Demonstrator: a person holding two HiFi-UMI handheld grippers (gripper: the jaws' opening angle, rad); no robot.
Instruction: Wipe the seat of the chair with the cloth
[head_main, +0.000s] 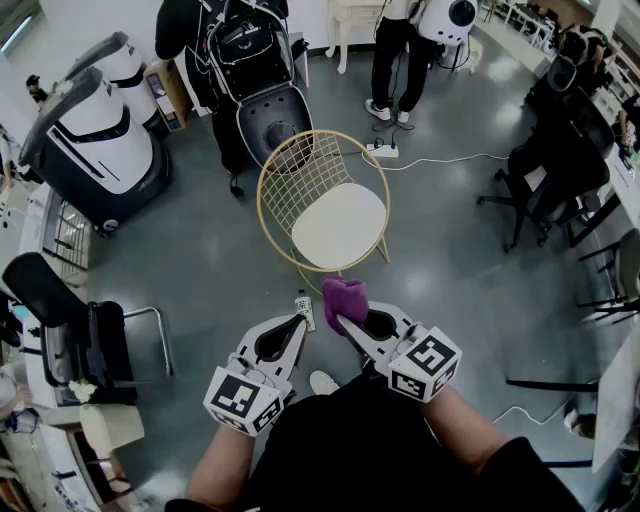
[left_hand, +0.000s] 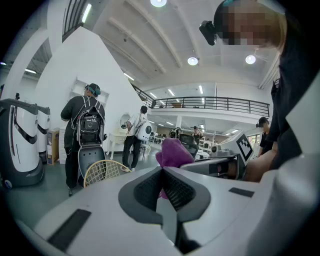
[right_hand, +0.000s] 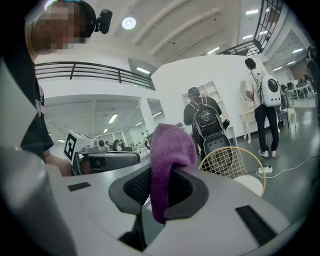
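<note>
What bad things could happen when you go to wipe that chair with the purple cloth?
The cloth is only pinched by a fold in the right gripper's jaws, so rubbing might tug it loose. The chair looks light and stands on a smooth floor; pushing down on it could make it slide. A small bottle sits on the floor just in front of the chair, and a step forward might kick it.
</note>
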